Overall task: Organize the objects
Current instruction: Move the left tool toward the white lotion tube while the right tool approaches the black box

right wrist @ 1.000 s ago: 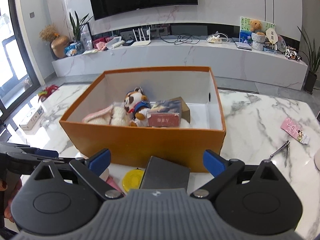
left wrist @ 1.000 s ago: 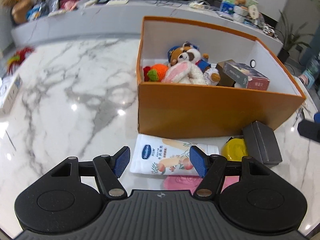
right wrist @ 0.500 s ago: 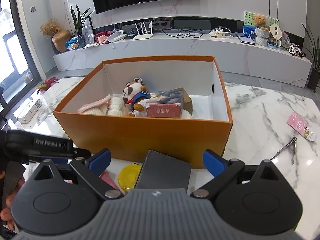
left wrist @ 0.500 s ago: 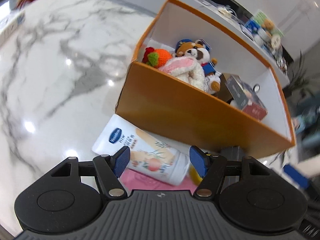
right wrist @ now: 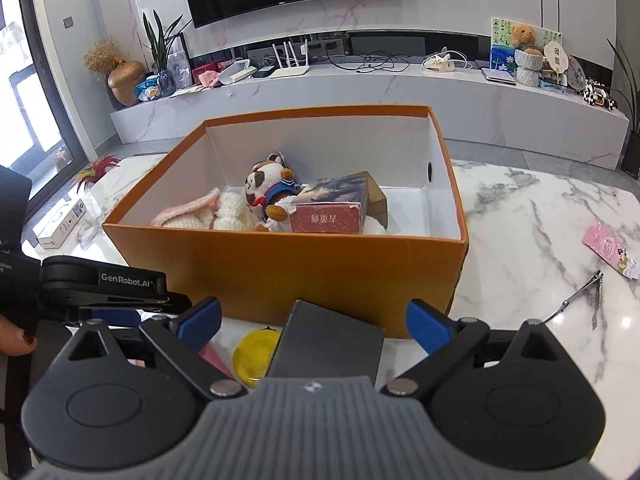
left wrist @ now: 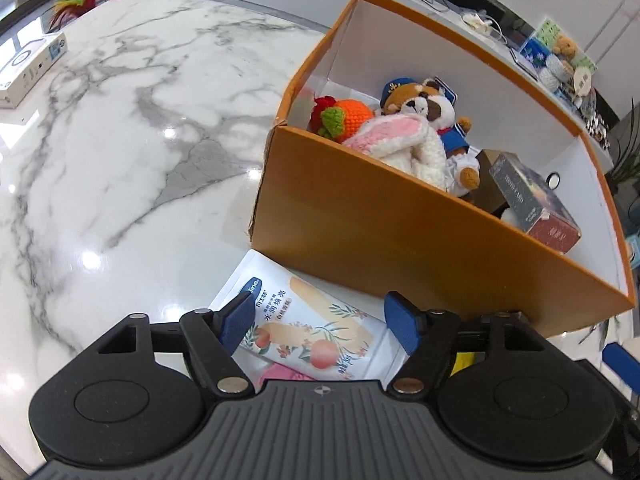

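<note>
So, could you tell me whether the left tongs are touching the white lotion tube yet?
Cannot tell. In the left wrist view the left tongs straddle the white lotion tube, jaws opening, but their pads overlap it with no plain contact or gap.

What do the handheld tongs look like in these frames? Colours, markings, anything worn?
Both tongs are matte black with blue ribbed pads, silver pivot rivets, round black discs at each side and a grey ribbed housing with a small emblem. Left tongs, right tongs. The left unit's side reads "GenRobot.AI" in white. No cables or sleeves visible; a fingertip at the edge has dark red nail polish.
</note>
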